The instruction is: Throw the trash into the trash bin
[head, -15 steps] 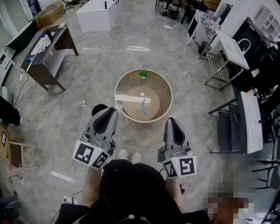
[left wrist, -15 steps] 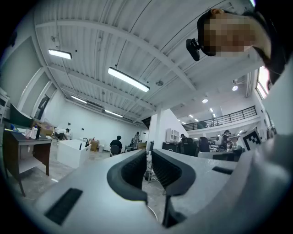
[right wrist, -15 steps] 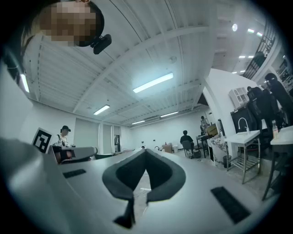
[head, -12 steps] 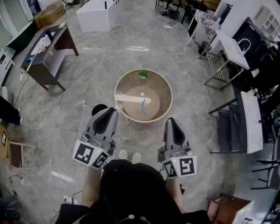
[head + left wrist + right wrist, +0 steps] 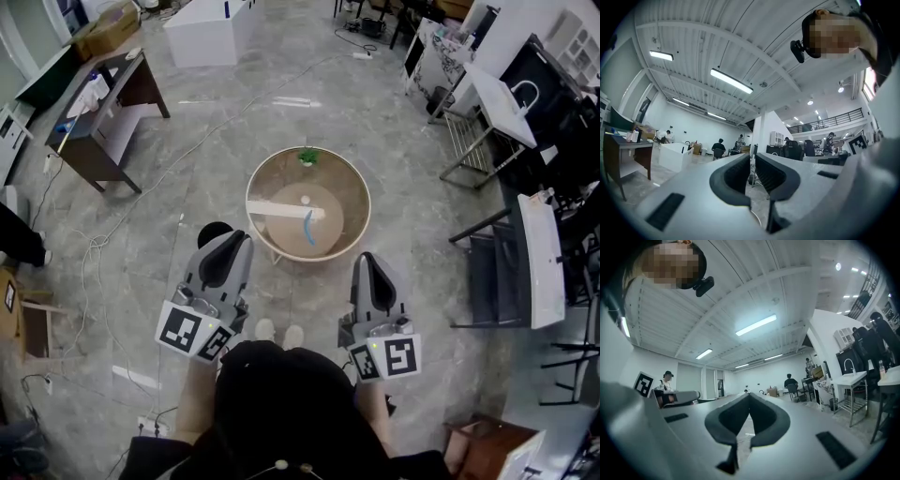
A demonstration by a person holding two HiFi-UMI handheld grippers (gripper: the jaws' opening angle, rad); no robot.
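Left tool (image 5: 752,158) has its jaws a narrow crack apart w/ nothing between them. Right tool (image 5: 749,395) is pinched fully together, also empty. Trash all sits on the round table (image 5: 258,183) in front, well clear of both: white strip (image 5: 284,210), blue scrap (image 5: 307,228), tiny white ball (image 5: 304,200), green bit (image 5: 307,157) at the far rim. Risks imo: flat strip slides instead of lifting, ball rolls off, and the dark round thing (image 5: 208,231) by the left tool, prob the bin, is half hidden, so a drop could miss.

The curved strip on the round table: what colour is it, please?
The strip is blue, clearest in the head view.
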